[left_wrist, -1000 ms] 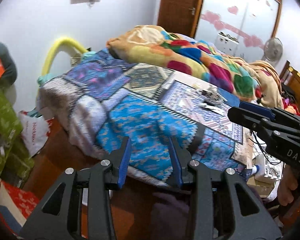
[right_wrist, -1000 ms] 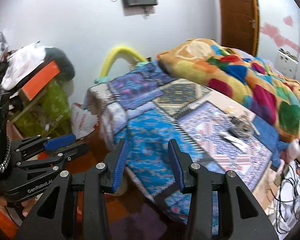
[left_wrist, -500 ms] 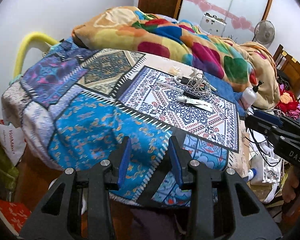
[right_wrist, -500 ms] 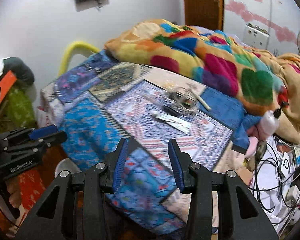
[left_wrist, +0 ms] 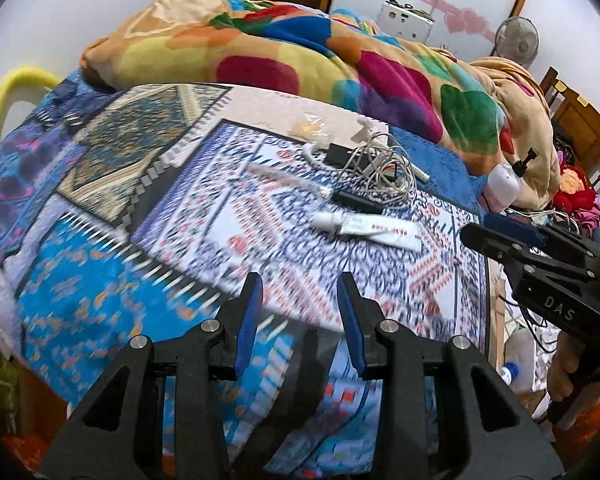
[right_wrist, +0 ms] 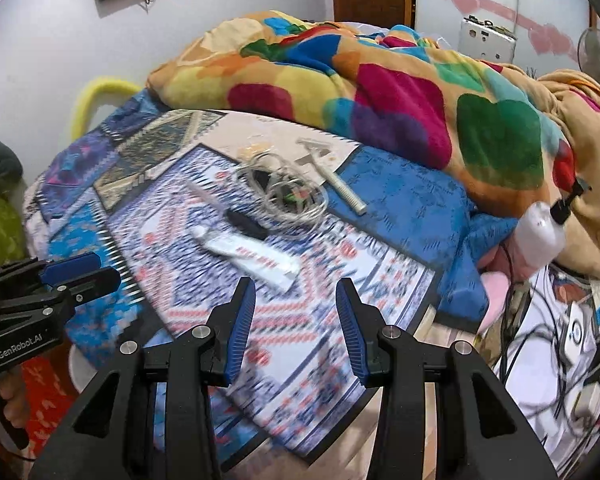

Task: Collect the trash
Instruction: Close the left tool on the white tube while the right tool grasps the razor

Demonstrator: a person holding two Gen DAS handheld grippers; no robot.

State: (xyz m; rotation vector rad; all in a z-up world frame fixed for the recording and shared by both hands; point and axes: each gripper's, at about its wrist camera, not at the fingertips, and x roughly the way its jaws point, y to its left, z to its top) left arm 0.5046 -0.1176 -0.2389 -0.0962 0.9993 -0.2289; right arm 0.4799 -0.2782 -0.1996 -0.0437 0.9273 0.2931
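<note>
On the patterned bedspread (left_wrist: 100, 280) lie a white tube (left_wrist: 368, 228), a black stick-like object (left_wrist: 356, 200), a tangle of grey cable (left_wrist: 380, 160), a clear crumpled wrapper (left_wrist: 310, 126) and a white razor-like stick (right_wrist: 340, 188). The tube (right_wrist: 248, 254), cable (right_wrist: 288, 192) and wrapper (right_wrist: 258, 146) also show in the right wrist view. My left gripper (left_wrist: 299, 284) is open and empty, above the bed's near edge. My right gripper (right_wrist: 295, 288) is open and empty, just short of the tube.
A bright heart-patterned blanket (left_wrist: 340, 64) is heaped along the far side of the bed. A white pump bottle (right_wrist: 544, 232) leans at the bed's right edge, above cables and clutter on the floor (right_wrist: 572, 340). A yellow curved bar (right_wrist: 96, 92) stands at the left wall.
Both grippers have risen and moved forward over the bed, so the tube, cable and wrapper are closer and larger. Both jaws have stayed open.
</note>
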